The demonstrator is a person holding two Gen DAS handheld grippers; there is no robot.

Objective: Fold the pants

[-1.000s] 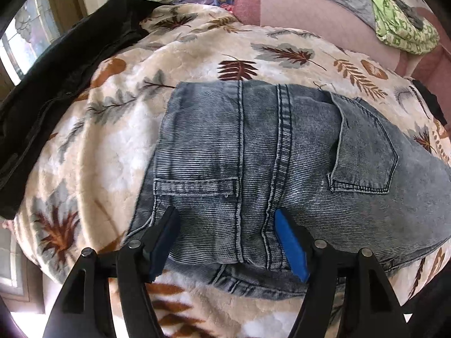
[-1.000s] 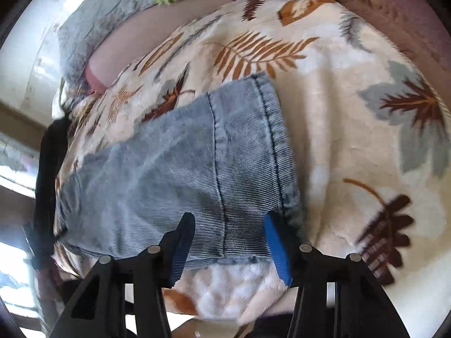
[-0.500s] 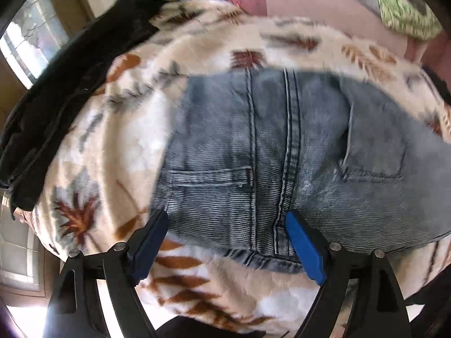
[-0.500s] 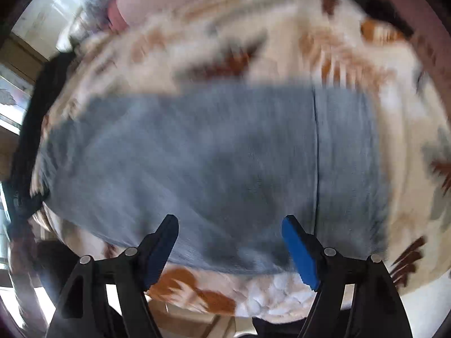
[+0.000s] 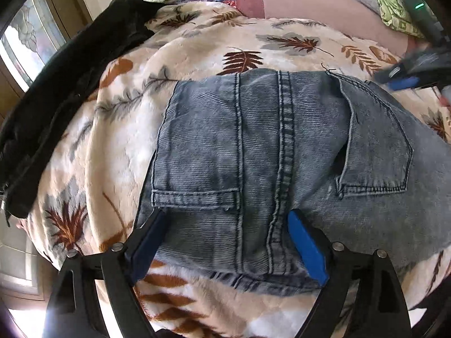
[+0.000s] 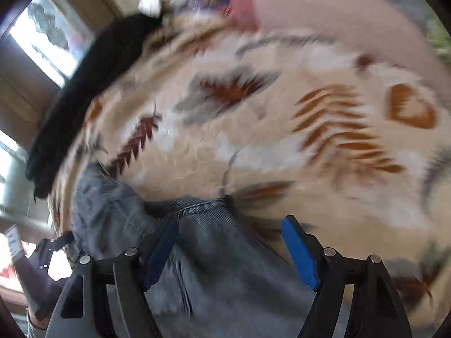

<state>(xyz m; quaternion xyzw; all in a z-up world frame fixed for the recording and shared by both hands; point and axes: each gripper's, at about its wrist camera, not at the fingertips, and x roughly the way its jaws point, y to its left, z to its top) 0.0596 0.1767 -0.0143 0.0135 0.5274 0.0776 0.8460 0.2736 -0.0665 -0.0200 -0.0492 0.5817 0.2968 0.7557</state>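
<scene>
A cream fleece blanket printed with brown and grey leaves (image 5: 197, 56) covers the bed and fills most of both views. Along its far left edge lies a long black garment (image 5: 64, 84), bunched up beside a window with patterned glass (image 5: 31, 45). At the far side a dusty pink cushion or bolster (image 5: 310, 2) runs across, with a green patterned cloth (image 5: 394, 8) at the far right.

The faded blue denim pants (image 5: 267, 155) lie flat on the blanket near the middle, folded, seat side up, with one back pocket towards the right and a stitched centre seam running from far to near. Their waistband edge sits at the near side.

The left gripper (image 5: 225, 239) hovers over the near edge of the pants, its blue-padded jaws wide apart, with nothing between them. The right gripper (image 6: 228, 245) is over the far right part of the pants, jaws also spread wide and closed on nothing; its own view is blurred. From the left wrist view it shows at the far right as a dark blurred shape (image 5: 414, 70).
</scene>
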